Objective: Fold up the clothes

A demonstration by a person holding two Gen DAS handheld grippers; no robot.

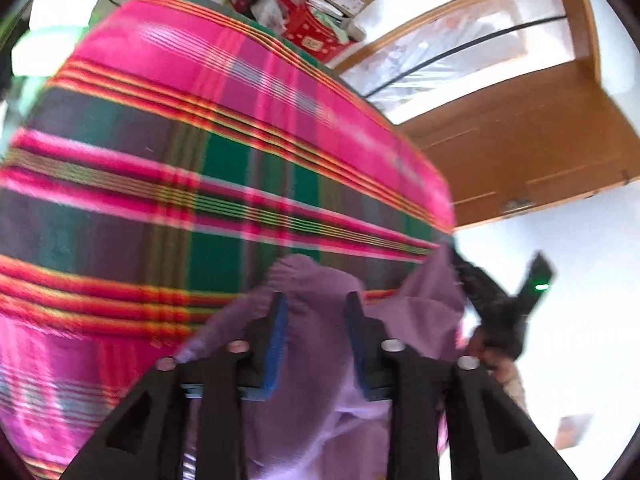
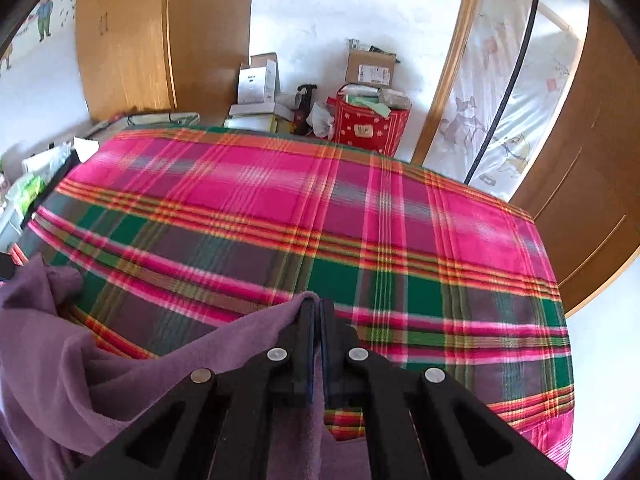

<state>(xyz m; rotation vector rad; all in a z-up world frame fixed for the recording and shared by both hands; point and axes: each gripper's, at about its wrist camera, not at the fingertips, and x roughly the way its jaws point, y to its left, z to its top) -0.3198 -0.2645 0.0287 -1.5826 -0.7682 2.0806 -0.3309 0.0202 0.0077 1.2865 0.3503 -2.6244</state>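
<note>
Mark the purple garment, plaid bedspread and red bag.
purple garment [image 2: 80, 380]: right wrist view, draped folds at left.
plaid bedspread [image 2: 280, 208]: right wrist view, pink middle band.
red bag [image 2: 366, 130]: right wrist view, front face.

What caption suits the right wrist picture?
Right gripper pinches purple cloth above a plaid bedspread.

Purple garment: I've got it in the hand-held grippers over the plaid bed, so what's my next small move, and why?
Probably close the left hand-held gripper first. Its jaws stand apart with the purple garment bunched between them, while the right hand-held gripper is already shut on an edge. With both corners pinched, you can spread it over the plaid blanket.
</note>
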